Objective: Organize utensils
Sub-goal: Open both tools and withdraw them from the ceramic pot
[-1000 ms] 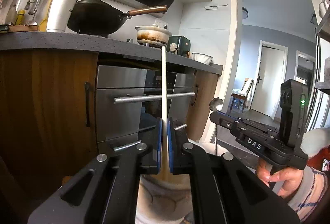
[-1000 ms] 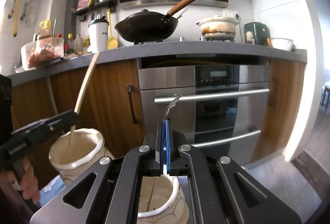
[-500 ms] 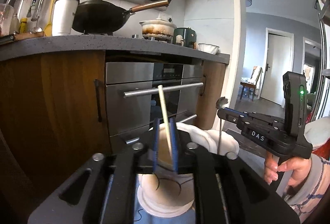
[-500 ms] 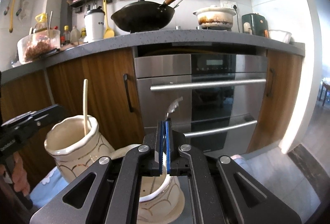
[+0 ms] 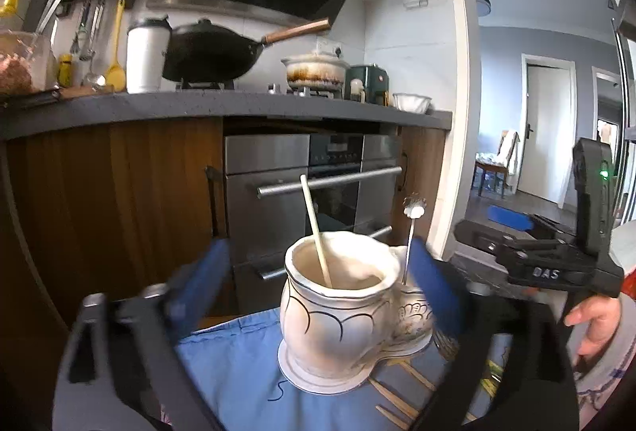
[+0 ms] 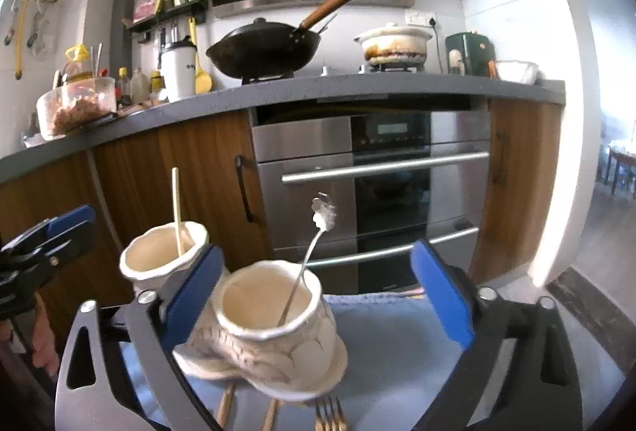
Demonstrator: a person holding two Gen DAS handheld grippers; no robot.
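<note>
The pale wooden chopstick stands tilted in the cream ceramic holder with dark scalloped lines, its top leaning toward 11 o'clock in the left wrist view. Touching that holder at 3 o'clock is a second cream embossed ceramic holder, where the thin metal spoon with a flower-shaped end leans toward 1 o'clock. Both holders sit on a blue cloth.

More wooden chopsticks and a metal fork lie on the cloth at 6 o'clock of the embossed holder. These look light, stiff and thin; the fork is likely slippery, so a mid-shaft pinch seems best. The holders look fragile.

The left gripper and right gripper are both spread wide, grasping nothing.
</note>
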